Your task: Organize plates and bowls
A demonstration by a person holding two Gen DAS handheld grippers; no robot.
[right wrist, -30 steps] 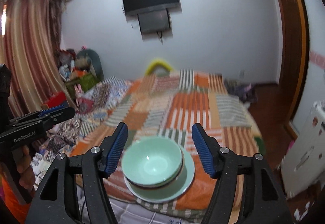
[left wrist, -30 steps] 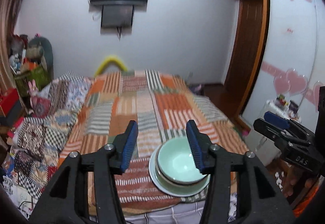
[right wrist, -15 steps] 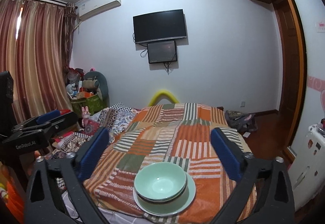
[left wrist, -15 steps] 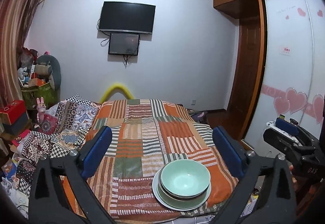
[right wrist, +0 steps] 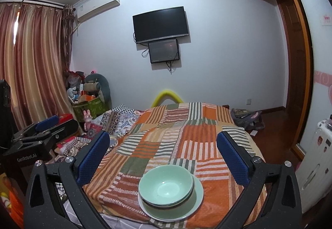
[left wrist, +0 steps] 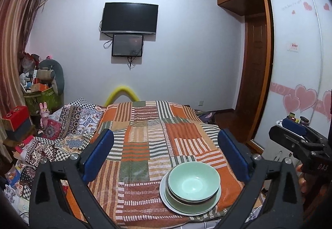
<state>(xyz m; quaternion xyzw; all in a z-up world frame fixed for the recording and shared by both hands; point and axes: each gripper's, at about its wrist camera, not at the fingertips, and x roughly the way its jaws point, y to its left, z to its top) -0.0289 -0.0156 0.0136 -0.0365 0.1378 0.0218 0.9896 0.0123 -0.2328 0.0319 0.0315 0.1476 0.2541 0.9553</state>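
Left gripper [left wrist: 166,154] has its jaws spread wide with nothing in them, just hanging over the bed [left wrist: 145,137]. The green bowls [left wrist: 194,181] sit stacked on a plate [left wrist: 176,206] near the bed's front edge. Right gripper [right wrist: 164,156] is the same, jaws wide apart and empty.

A home bedroom: quilted bed [left wrist: 157,146], wall television [left wrist: 130,17]

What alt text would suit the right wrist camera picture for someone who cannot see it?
Green bowls sit stacked on a pale green plate at the near edge of a striped patchwork bedspread, framed by the open right gripper, which holds nothing.
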